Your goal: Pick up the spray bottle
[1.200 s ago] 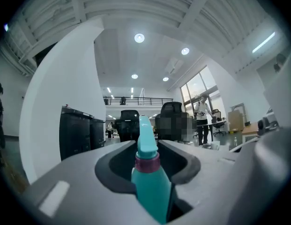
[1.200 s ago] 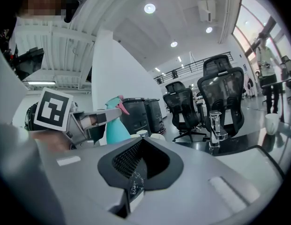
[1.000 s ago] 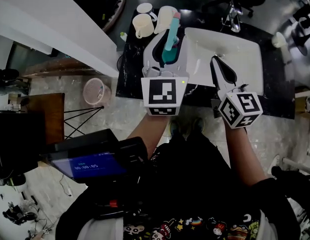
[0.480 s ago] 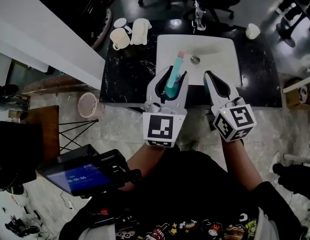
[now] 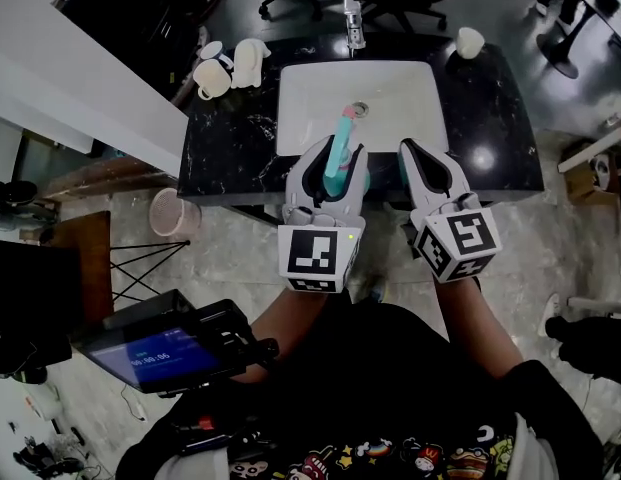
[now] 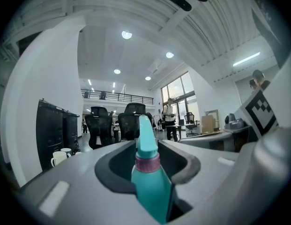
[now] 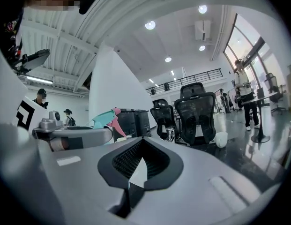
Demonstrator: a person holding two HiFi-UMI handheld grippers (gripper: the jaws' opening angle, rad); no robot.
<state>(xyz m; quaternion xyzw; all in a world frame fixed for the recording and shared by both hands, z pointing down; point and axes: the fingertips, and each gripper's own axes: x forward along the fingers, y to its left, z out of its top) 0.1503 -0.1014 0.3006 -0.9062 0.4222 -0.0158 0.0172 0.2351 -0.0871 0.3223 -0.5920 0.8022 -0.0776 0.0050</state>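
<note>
The left gripper (image 5: 328,166) pinches the teal plastic spray bottle with a pink collar (image 6: 150,186) by its body below the neck, above the black marble table's (image 5: 230,138) front edge. The bottle looks light, smooth and slightly squeezable, so a hold under the shoulder seems safest. The right gripper (image 5: 415,158) is pressed together, empty.

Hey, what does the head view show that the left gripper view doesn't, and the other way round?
Only the head view shows the white sink and the round basket on the floor. Only the left gripper view shows the ceiling lights, the tall windows and a person standing near them. Both show the teal spray bottle clamped in the left tongs, and the pale mugs off to the left.
</note>
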